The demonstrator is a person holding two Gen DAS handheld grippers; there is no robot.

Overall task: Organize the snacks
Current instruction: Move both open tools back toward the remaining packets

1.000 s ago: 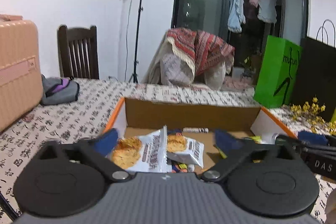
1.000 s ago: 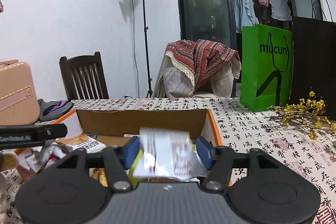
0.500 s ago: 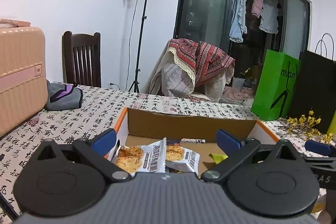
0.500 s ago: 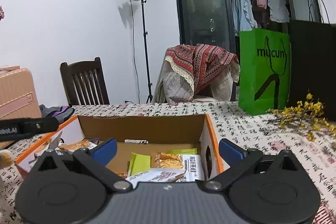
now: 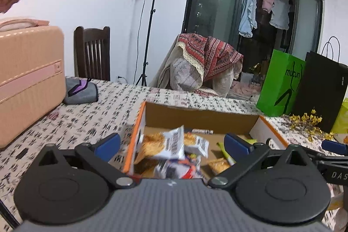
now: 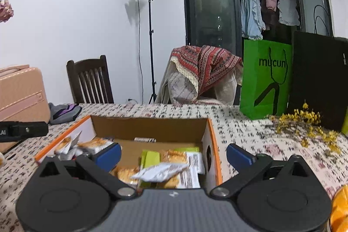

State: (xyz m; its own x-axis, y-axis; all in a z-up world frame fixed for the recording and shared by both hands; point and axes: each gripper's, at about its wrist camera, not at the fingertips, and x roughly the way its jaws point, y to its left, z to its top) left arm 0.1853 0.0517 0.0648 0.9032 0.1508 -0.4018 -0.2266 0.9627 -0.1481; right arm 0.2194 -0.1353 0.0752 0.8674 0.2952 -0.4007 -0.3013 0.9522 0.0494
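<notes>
Apparently between drops, both the left gripper (image 5: 171,144) and right gripper (image 6: 173,153) hung wide apart and empty above the cardboard box (image 6: 150,126), where the snack packets (image 6: 165,169) lay; next came fetching another packet

Left tongs (image 5: 171,144) first: two blue rectangular pads (image 5: 107,146) on matte black angled links, each link pinned by a silver round screw (image 5: 122,181) to a big black disc with a faint inner ring. Between the discs runs a grey ribbed body carrying a tiny white mark at its front edge. Over to the right tongs (image 6: 173,152), and it's the same build: blue pads (image 6: 239,154), black links, silver pivot screws (image 6: 220,191), twin discs, grey ribbed housing. Off to the side, the neighbouring tool's black bar shows white lettering, only partly readable.
</notes>
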